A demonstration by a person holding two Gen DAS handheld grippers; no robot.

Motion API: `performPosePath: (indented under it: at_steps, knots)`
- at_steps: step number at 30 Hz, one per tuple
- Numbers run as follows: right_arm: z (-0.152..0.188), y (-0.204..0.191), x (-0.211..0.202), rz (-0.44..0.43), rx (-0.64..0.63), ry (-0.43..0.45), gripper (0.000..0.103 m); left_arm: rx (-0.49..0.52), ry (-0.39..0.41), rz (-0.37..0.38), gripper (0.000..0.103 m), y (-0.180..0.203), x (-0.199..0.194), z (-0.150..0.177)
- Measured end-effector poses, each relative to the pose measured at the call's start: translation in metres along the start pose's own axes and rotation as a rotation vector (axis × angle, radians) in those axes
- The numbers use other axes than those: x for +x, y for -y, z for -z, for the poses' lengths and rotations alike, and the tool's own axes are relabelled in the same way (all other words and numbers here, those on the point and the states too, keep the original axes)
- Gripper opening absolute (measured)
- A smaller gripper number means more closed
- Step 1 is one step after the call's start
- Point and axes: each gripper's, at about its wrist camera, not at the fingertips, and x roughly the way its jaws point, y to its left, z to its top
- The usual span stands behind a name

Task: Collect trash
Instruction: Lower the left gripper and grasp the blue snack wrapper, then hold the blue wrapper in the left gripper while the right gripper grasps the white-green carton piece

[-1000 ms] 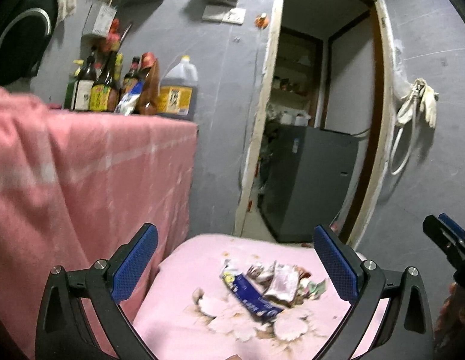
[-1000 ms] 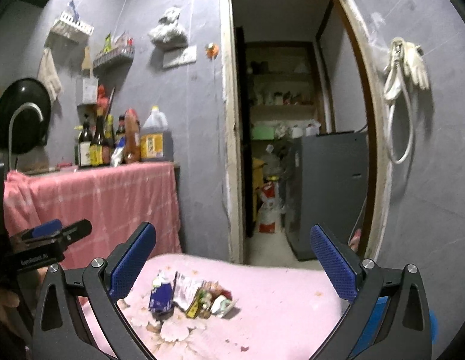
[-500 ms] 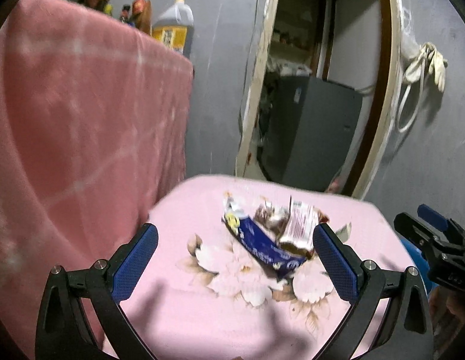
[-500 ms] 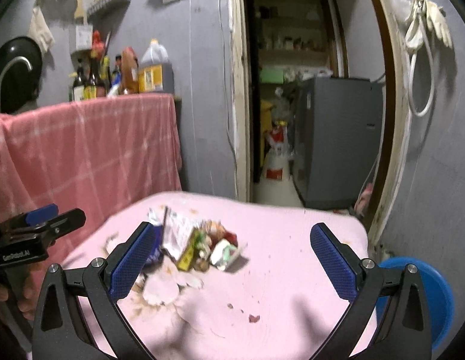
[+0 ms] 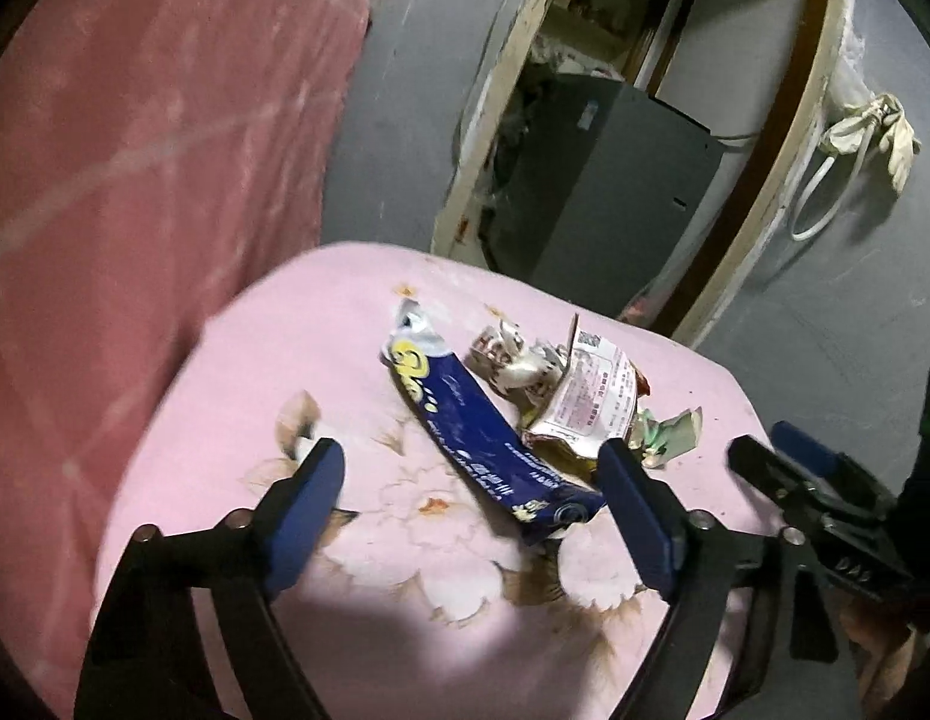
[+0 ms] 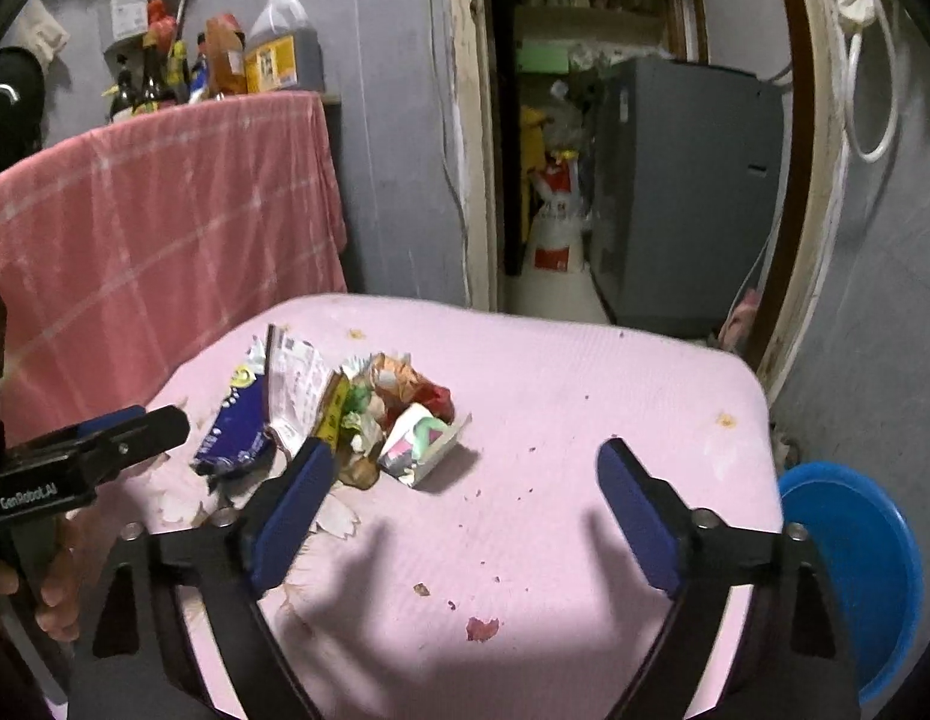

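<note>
Hovering over the pink floral cloth point(image 5: 345, 360), left gripper point(image 5: 471, 480) has its fingers spread wide, grasping nothing; the trash pile point(image 5: 543, 396) sits around 12 o'clock just past its tips; right gripper point(image 6: 465, 480) is spread and empty too, pile point(image 6: 369, 414) at its 10 o'clock; blue bin point(image 6: 855, 570) at 3 o'clock.

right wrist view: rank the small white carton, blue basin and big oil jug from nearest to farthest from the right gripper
1. Small white carton, just ahead of the right gripper, toward its left finger.
2. Blue basin, low at right beside the table.
3. Big oil jug, far back left on the counter.
</note>
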Motion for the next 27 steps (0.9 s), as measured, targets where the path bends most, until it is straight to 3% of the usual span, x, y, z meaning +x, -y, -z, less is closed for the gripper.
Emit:
performPosePath:
  at_steps: [9,15,20,27]
  knots:
    - [-0.002,0.005,0.039,-0.018,0.015,-0.141,0.079,-0.034,-0.114,0.018,0.049,0.001,0.025,-0.006]
    - [-0.002,0.012,0.051,-0.061,0.067,-0.184,0.060,-0.032,-0.131,0.035,0.035,0.003,0.028,-0.002]
    - [-0.003,0.004,0.060,-0.096,0.048,-0.218,0.052,-0.032,-0.139,0.043,0.019,0.002,0.027,-0.001]
    - [-0.002,0.001,0.059,-0.115,0.046,-0.220,0.041,-0.044,-0.138,0.067,0.008,0.004,0.028,0.002]
